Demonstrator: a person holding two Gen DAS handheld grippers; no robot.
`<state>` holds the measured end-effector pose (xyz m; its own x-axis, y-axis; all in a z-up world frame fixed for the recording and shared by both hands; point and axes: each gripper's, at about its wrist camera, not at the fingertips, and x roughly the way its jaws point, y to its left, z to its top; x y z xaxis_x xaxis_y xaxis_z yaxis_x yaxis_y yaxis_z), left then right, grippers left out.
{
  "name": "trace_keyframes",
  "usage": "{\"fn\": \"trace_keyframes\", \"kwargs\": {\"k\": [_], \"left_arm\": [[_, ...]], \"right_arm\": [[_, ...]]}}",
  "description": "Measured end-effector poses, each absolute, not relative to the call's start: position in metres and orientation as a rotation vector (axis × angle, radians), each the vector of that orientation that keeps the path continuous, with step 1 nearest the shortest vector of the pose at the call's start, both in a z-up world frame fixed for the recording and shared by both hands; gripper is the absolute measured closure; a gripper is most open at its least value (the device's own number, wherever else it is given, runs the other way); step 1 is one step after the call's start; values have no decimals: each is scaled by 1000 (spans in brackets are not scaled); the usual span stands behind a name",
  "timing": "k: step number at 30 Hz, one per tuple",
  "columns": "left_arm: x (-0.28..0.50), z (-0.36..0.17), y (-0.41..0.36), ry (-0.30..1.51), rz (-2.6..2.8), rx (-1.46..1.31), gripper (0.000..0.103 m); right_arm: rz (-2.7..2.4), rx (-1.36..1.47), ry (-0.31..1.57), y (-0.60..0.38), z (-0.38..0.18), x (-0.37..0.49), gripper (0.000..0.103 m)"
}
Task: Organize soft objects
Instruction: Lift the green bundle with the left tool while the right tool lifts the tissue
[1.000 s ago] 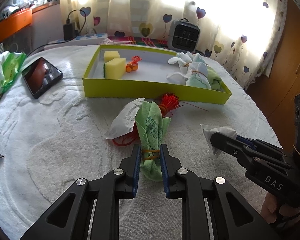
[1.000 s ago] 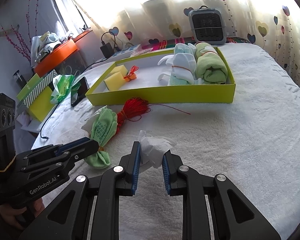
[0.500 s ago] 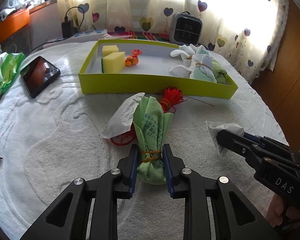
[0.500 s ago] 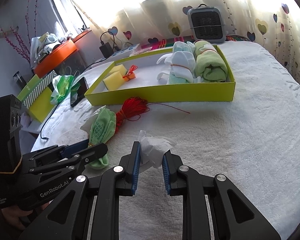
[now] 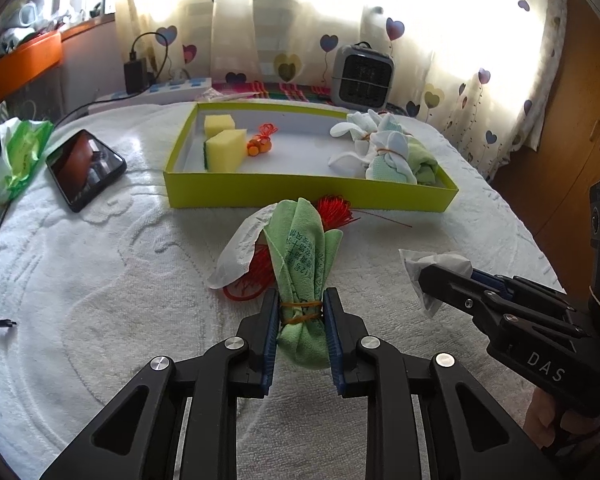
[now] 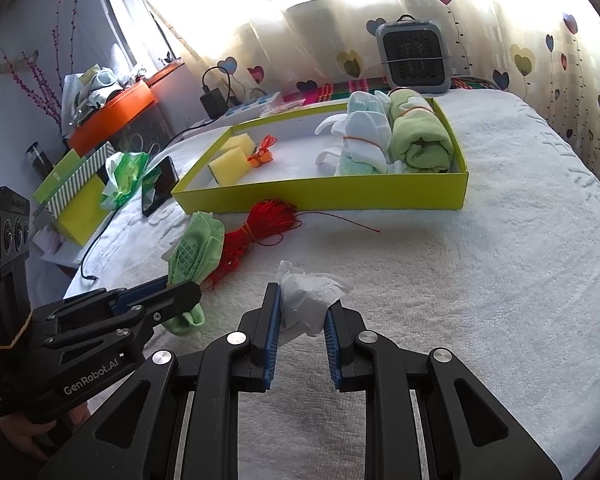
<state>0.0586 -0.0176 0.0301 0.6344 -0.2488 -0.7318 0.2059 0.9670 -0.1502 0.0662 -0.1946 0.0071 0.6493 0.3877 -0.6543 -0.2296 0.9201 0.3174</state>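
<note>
Claws come first: left claw (image 5: 302,334) pinches the banded green cloth bundle (image 5: 300,264), right claw (image 6: 300,334) pinches a crumpled tissue (image 6: 308,296), both low over the towel-covered surface (image 6: 480,300). Red cord (image 6: 260,228) lies loose beyond, unsorted. Farther, the yellow-green tray (image 6: 340,196) already holds sponges (image 5: 226,150) and rolled cloths (image 6: 400,136), its middle free, near wall standing between.

The left black two-finger gripper (image 5: 300,312), angled downward, has its blue-padded jaws clamped on a green cloth bundle tied with a rubber band (image 5: 300,276), while the right black gripper (image 6: 300,322), tilted down alike, pinches a crumpled white tissue (image 6: 306,300).
</note>
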Motion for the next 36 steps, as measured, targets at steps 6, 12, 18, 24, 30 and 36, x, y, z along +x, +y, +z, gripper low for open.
{"fn": "trace_keyframes", "kwargs": {"k": [6,12,18,24,30,36], "left_arm": [[54,43,-16,810,-270,-57,84],[56,38,-14,830,-274,-64,84],[65,22,-16,882,-265,-67,70],[72,15,-22,897,-242,-17,66],[73,8,-25,912,-204,27,66],[72,9,-23,905,-196,21,77]], "right_arm": [[347,203,769,-193,15,62,82],[344,198,760,-191,17,60,82],[339,200,763,-192,16,61,82],[337,204,771,-192,14,62,82],[341,206,772,-192,13,63,82],[338,208,773,-192,13,63,82]]}}
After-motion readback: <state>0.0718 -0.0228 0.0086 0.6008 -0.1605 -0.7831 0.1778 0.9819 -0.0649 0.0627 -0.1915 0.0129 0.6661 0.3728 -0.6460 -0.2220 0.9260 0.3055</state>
